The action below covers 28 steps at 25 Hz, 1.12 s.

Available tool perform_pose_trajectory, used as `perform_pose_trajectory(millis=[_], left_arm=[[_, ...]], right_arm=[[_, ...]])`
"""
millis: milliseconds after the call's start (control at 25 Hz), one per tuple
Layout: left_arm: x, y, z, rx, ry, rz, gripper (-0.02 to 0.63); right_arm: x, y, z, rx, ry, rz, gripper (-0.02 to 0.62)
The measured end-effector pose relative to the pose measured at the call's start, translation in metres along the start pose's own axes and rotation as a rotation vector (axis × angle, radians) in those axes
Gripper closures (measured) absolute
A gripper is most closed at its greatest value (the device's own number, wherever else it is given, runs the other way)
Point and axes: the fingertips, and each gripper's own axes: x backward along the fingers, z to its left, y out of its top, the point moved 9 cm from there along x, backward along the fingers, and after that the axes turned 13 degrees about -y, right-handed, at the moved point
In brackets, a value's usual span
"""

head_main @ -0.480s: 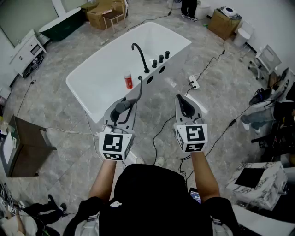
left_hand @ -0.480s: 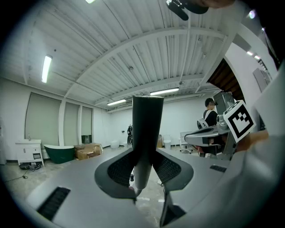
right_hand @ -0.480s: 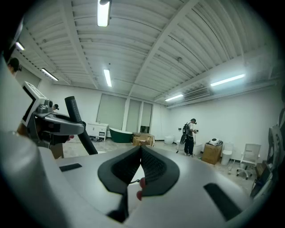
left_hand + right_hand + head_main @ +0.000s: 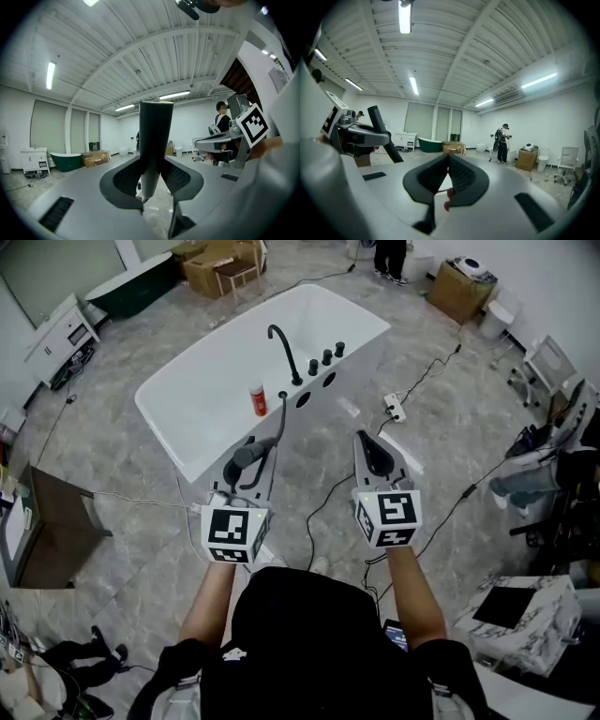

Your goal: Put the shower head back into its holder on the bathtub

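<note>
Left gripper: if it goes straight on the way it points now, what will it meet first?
Probably the bathtub rim, just ahead; but the left gripper, holding the shower head, may pass above it.

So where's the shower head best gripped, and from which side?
Grip the shower head on its straight, round handle, across its axis, as the left tongs do now: it stands roughly upright between the pads. Coming from the person's side leaves the hose free toward the bathtub.
</note>
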Motion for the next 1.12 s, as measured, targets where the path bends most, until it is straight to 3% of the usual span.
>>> perform_pose_trajectory(millis=[480, 1120], left_arm=[[-0.018, 0.001, -0.029, -0.020, 0.023, 0.005, 0.462], [-0.091, 0.001, 0.013, 0.027, 0.005, -0.003, 0.462]], right_arm=[[0.001, -0.018, -0.029, -0.003, 0.030, 0.009, 0.574], [-0.083, -0.030, -0.040, 0.030, 0.061, 0.045, 0.574]])
